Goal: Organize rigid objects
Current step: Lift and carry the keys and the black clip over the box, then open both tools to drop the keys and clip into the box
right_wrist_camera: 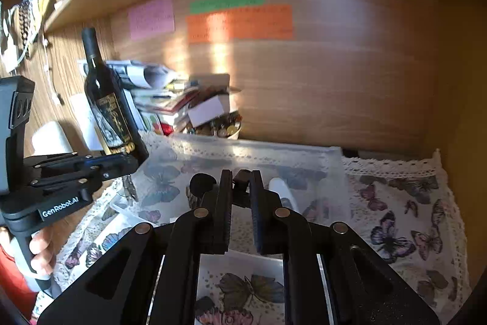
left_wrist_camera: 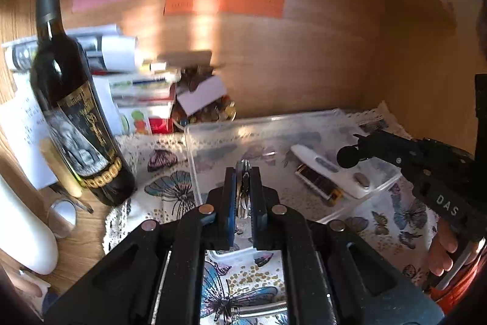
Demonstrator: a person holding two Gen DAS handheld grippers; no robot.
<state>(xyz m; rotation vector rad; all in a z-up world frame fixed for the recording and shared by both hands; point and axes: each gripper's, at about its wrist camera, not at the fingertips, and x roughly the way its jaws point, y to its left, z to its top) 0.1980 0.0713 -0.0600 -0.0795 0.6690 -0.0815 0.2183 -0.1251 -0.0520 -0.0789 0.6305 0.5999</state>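
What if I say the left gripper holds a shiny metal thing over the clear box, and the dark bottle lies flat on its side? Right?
Not quite. The dark bottle isn't lying flat; the left wrist view shows it standing, neck up. The left gripper does hold a shiny metal thing over the clear box.
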